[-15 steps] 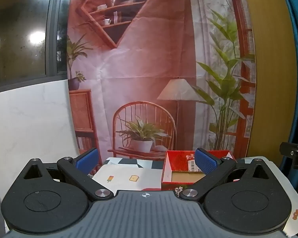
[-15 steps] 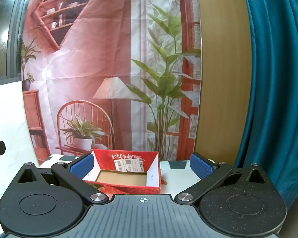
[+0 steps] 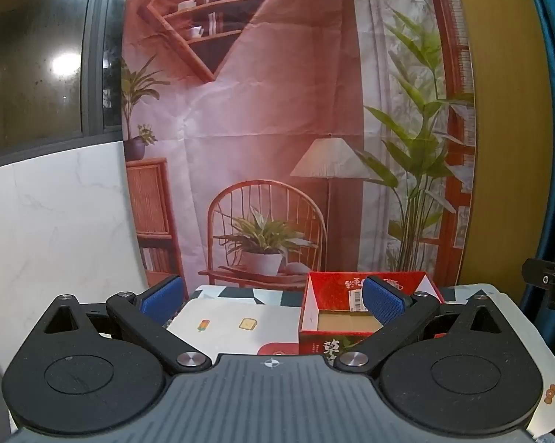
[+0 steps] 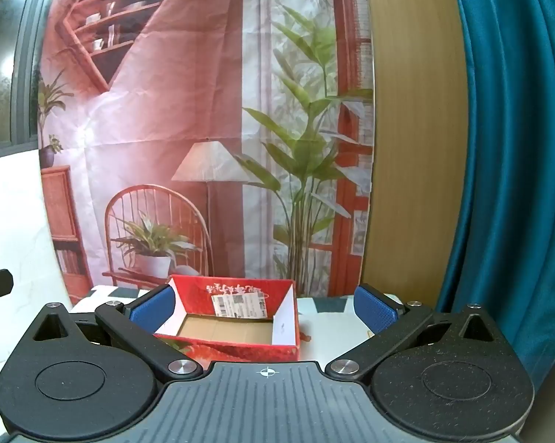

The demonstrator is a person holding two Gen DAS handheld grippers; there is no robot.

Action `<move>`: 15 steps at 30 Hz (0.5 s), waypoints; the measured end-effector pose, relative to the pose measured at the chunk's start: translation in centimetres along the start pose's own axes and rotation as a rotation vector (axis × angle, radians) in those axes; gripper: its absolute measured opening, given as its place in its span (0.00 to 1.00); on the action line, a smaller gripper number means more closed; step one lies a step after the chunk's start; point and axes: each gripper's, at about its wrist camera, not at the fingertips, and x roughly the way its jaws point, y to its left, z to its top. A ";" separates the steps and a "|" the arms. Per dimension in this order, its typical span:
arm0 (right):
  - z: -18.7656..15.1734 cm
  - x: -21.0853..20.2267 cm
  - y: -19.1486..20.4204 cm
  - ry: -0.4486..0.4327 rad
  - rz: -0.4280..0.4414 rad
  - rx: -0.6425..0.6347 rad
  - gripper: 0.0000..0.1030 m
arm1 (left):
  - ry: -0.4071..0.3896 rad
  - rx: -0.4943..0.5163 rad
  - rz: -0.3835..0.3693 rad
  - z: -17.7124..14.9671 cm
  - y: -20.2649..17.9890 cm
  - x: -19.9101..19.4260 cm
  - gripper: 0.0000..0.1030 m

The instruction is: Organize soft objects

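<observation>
Ahead of the left wrist camera, the left gripper (image 3: 273,297) hangs with its blue-padded tongs spread fully apart and nothing between them, above a white tabletop sheet printed with small food pictures (image 3: 225,319). Right of centre stands the open red cardboard box with a barcode label and a brown floor (image 3: 316,295); the part of its floor that shows is bare, and the right blue pad covers part of it. No soft object appears in this view, so where the task's things lie cannot be told; the gripper body hides the near table. From the right wrist camera, the right gripper (image 4: 264,308) likewise has its tongs wide apart and empty, and the same red box (image 4: 240,345) sits just ahead between the pads, its inside bare cardboard. A printed room-scene backdrop cloth (image 4: 166,129) hangs behind the table, with a teal curtain (image 4: 517,147) to the right. The risk I see: with the items out of sight beneath the gripper bodies, a blind reach downward could nudge the light box or snag the table sheet.
</observation>
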 end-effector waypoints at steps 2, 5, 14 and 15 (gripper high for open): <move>0.1 0.0 0.0 0.000 -0.001 0.000 1.00 | -0.003 0.004 0.003 -0.1 -0.2 0.0 1.00; 0.4 0.0 0.2 0.002 -0.003 0.000 1.00 | 0.000 0.004 0.004 -0.1 -0.2 0.0 1.00; 0.0 0.3 0.0 0.006 -0.005 0.002 1.00 | 0.004 0.000 0.010 -0.1 -0.2 0.0 1.00; 0.0 0.3 0.1 0.007 -0.005 0.002 1.00 | 0.004 0.000 0.011 -0.1 -0.2 0.0 1.00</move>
